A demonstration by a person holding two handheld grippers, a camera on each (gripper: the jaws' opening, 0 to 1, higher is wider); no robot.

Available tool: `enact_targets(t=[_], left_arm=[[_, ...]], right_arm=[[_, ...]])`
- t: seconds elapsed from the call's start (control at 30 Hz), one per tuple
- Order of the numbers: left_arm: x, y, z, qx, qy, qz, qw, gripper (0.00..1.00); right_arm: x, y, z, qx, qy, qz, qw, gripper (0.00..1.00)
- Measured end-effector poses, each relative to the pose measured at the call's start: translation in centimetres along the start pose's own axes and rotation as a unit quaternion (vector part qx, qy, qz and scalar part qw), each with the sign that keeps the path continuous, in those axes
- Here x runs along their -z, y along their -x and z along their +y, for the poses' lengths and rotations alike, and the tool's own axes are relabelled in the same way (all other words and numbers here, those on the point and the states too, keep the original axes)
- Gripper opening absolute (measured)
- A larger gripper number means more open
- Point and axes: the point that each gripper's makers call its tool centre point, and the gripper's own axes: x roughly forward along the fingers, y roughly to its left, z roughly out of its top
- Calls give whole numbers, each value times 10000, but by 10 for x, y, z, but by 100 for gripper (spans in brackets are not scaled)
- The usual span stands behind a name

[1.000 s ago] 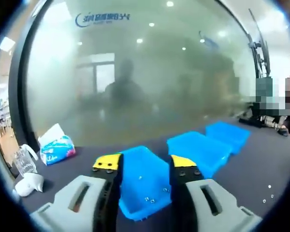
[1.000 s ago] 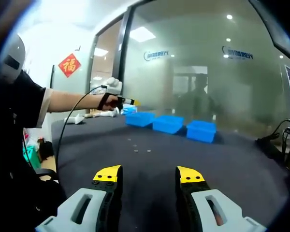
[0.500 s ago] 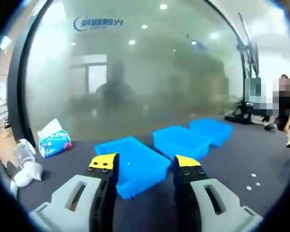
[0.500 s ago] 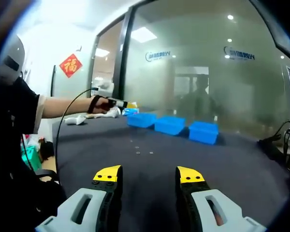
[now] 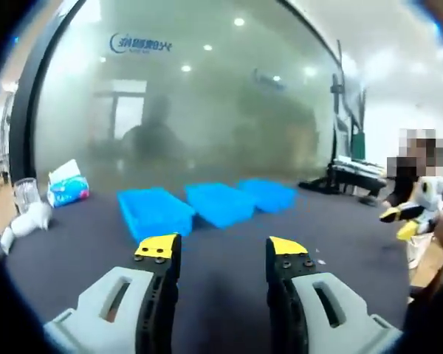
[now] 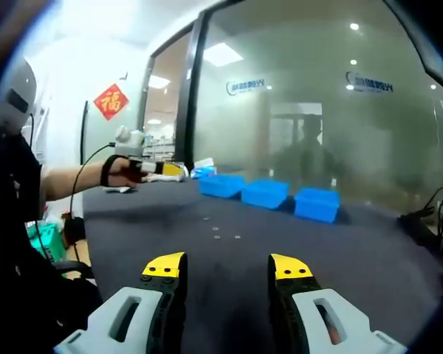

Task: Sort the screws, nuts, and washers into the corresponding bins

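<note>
- My left tool [image 5: 215, 251] stands at the bottom centre of the left gripper view, jaws parted wide with nothing between them; it hangs above the dark table [image 5: 229, 228], short of the bins.
- My right tool [image 6: 227, 267] sits at the bottom centre of the right gripper view, jaws likewise wide and empty, over bare table surface.
- Three blue bins [image 5: 207, 206] lie in a row at mid-frame of the left gripper view, touching or nearly touching. In the right gripper view the same bins [image 6: 269, 194] sit right of centre, at the far side of the table.
- The loose small parts [image 6: 218, 230] appear as a few pale specks at the centre of the right gripper view, between my right tool and the bins. They are too small to tell screw from nut or washer.
- In the right gripper view my left tool [image 6: 165, 169] shows at centre left, held out from the person's hand [image 6: 122, 171], near the table's left side.
- Step in hand, as I judge it: approach the scattered parts for a pick. 
- To do it well, I bring one tool low over a single speck, align the jaws either side of it, and press the tips to the table before closing.
- I identify the part type at close range before choosing a bin; contents of the bins cannot be read from here.
- Risk: flat washers may slip from the tips; a slow closure is advisable.
</note>
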Motion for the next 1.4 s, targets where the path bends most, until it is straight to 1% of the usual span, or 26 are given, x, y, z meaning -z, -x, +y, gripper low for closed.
enact_targets(t=[0.07, 0.13, 0.2, 0.37, 0.47, 0.53, 0.63, 0.7, 0.8, 0.9, 1.13, 1.3, 1.37, 1.4], left_arm=[[4, 11, -6, 32, 1, -43, 10000, 46], [5, 21, -7, -50, -254, -132, 9996, 46], [9, 30, -13, -32, -329, -111, 9994, 45], [11, 49, -23, 130, -310, -133, 9993, 46], [13, 61, -32, 263, -375, -130, 9989, 46], [18, 67, -37, 360, -472, -61, 9982, 46], [23, 75, -38, 394, -390, -38, 9985, 46], [28, 81, -41, 417, -365, 30, 9985, 46], [32, 87, -41, 429, -393, 86, 9983, 46], [32, 90, -40, 411, -333, 75, 9986, 46], [35, 92, -38, 413, -309, 85, 9986, 46], [41, 91, -42, 508, -351, 214, 9979, 46], [48, 89, -42, 531, -368, 353, 9973, 46], [50, 89, -42, 544, -389, 378, 9970, 46]], right_arm=[[0, 0, 0, -1, -14, -14, 10000, 40], [-1, 0, -1, 4, -19, -21, 10000, 40], [-1, 0, -1, 0, -23, -29, 10000, 40], [0, 0, -1, -5, -36, -29, 10000, 40], [1, 1, -2, -4, -39, -13, 10000, 40], [2, 1, -3, -2, -37, -6, 10000, 40], [2, 2, -3, -12, -47, -10, 10000, 40], [2, 2, -3, -20, -44, -1, 10000, 40], [2, 1, -3, -51, -37, 18, 10000, 40], [1, -1, -1, -93, -41, 24, 9999, 40], [0, -9, 3, -219, 13, 99, 9997, 40], [-2, -15, 5, -324, 136, 195, 9992, 40], [-2, -18, 3, -361, 200, 248, 9988, 40], [-2, -20, 3, -381, 235, 278, 9986, 40]])
